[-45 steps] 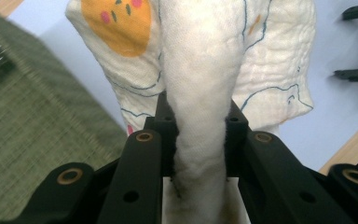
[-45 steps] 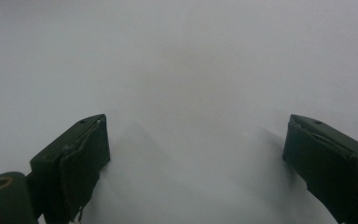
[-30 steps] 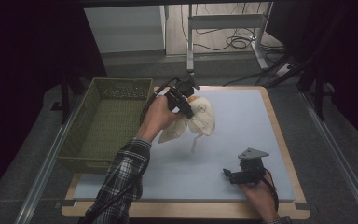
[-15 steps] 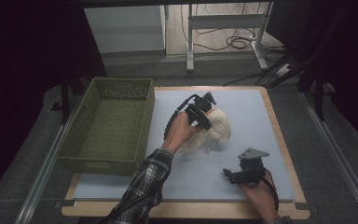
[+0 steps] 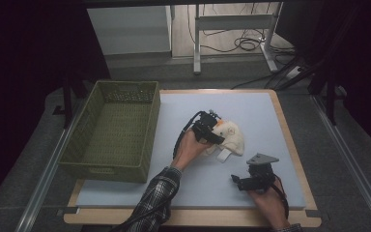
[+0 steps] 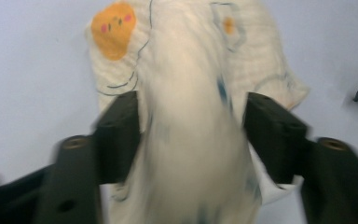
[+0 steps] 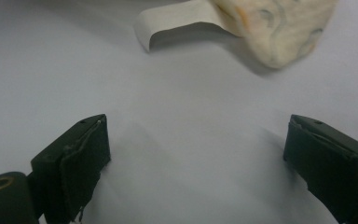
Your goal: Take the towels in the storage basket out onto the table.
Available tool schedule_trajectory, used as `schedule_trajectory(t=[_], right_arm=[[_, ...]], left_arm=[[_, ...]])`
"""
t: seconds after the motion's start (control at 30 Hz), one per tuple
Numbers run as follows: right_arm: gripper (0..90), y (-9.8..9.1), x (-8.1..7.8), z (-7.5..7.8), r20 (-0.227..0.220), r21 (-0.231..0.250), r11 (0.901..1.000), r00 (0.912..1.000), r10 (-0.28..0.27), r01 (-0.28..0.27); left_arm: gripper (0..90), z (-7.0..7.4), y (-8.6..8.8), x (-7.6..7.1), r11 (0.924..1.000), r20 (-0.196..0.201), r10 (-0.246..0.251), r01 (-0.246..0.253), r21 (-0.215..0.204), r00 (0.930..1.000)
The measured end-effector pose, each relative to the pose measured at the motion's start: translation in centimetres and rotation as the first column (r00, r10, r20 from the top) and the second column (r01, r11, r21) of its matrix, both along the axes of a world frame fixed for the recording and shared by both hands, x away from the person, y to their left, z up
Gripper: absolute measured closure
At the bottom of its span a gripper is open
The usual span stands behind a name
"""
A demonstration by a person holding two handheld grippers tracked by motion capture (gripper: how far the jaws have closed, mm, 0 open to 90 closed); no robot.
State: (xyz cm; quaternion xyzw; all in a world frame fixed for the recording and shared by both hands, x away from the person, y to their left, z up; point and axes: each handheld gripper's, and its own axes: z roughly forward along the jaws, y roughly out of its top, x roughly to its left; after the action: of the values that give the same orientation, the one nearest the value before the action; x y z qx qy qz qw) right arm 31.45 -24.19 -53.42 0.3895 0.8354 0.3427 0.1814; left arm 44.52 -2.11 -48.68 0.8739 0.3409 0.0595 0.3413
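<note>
Lowered onto the desk (image 5: 280, 121): cream cloth (image 5: 229, 137), left hand-held gripper (image 6: 191, 121) jaws just opening to release it; right hand-held gripper (image 7: 196, 154) parked apart, empty.

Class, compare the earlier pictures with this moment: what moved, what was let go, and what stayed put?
The left claw carried the cream cloth rightward and down onto the mat; its jaws have just been opening, loosening around the cloth between them. The right claw and green basket stayed put.

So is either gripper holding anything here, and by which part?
Nothing is gripped. The left gripper has just been opening, its jaws straddling the cream cloth's bunched middle. The right gripper is open over bare mat.
</note>
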Motion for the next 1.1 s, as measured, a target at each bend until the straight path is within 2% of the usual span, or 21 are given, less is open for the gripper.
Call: schedule_trajectory(t=[0.03,0.17,0.4,0.43,0.53,0.6,0.7,0.8,0.93,1.1], right_arm=[[7.2,0.0,0.0,0.0,0.001,-0.001,1.0000,1.0000,0.001,-0.001],[7.2,0.0,0.0,0.0,-0.003,-0.002,1.0000,1.0000,0.002,-0.002],[8.4,0.0,0.1,0.1,-0.006,-0.001,1.0000,1.0000,0.006,-0.006],[11.2,-0.1,0.1,0.1,-0.002,-0.002,0.9999,0.9999,0.014,-0.014],[29.6,-0.8,0.2,0.4,0.012,0.011,0.9995,0.9995,0.030,-0.030],[37.0,-1.0,0.4,0.6,0.008,0.007,0.9995,0.9995,0.031,-0.032],[47.2,-1.2,0.9,1.2,0.037,0.003,0.9992,0.9985,0.040,-0.040],[55.6,-1.4,1.8,1.9,0.068,0.018,0.9986,0.9965,0.048,-0.049],[55.8,-1.7,3.9,2.3,0.050,0.038,0.9984,0.9979,0.041,-0.043],[54.9,-1.4,5.8,1.6,0.050,0.009,0.9983,0.9971,0.057,-0.057]], left_arm=[[27.6,0.1,0.2,-0.4,0.9999,0.017,0.010,-0.010,-0.013,0.9998],[24.8,0.6,1.2,-1.6,0.9994,0.074,0.019,-0.017,-0.031,0.9970],[25.9,0.9,3.9,-4.0,0.9953,0.158,0.055,-0.042,-0.087,0.9859],[28.0,0.8,4.4,-4.4,0.9952,0.171,0.055,-0.040,-0.089,0.9838],[30.0,0.3,5.7,-5.6,0.9926,0.202,0.082,-0.062,-0.105,0.9759],[32.9,-0.3,6.5,-6.2,0.9915,0.216,0.095,-0.073,-0.108,0.9718],[38.3,-1.2,7.2,-6.8,0.9914,0.222,0.102,-0.081,-0.103,0.9696],[43.4,-2.4,7.7,-7.3,0.9924,0.212,0.094,-0.074,-0.098,0.9728],[50.8,-3.6,8.1,-7.4,0.9922,0.189,0.097,-0.080,-0.095,0.9772],[60.4,-4.4,8.1,-7.1,0.9910,0.153,0.105,-0.090,-0.099,0.9827]])
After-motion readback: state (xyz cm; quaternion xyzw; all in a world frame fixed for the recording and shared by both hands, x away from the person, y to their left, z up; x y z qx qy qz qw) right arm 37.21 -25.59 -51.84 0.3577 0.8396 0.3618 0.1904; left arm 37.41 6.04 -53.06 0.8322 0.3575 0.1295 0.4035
